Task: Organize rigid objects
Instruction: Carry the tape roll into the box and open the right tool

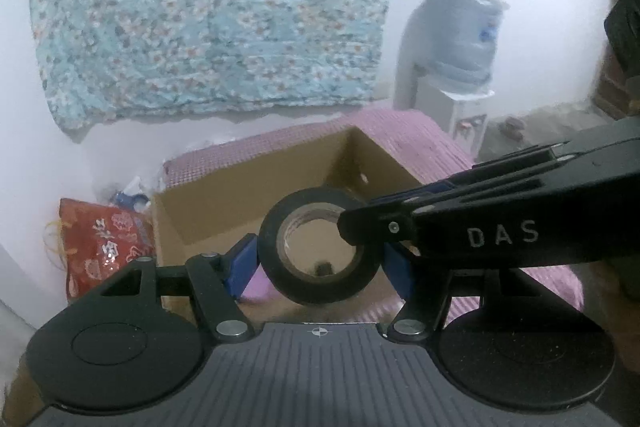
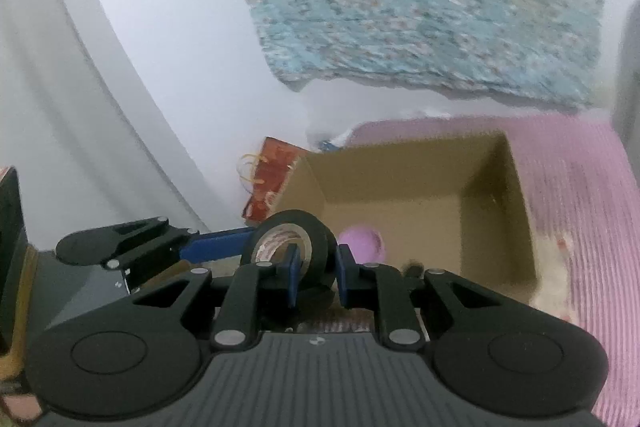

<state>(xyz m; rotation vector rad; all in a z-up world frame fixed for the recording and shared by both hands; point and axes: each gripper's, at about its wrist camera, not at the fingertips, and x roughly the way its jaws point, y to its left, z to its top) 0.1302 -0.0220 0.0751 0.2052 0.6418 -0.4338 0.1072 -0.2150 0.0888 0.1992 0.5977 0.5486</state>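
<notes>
Black tape roll [image 1: 318,246]: we hold it in the air just over the near edge of the box, gripped by both tools at once, which looks to us like a hand-over.
Left gripper [image 1: 318,263]: our blue pads [image 1: 240,267] press the roll's outer rim from both sides, spread about the roll's width.
Right gripper [image 2: 316,273]: nearly closed, one finger through the core and one outside, pinching the roll's wall.
Why held so: we judge one grip must let go before the roll can drop.
Cardboard box [image 2: 496,211]: open-topped on a pink mat [image 2: 580,195], with a small dark item inside.
Beyond: red bag [image 1: 100,247] beside the box, water dispenser [image 1: 460,39] behind.
</notes>
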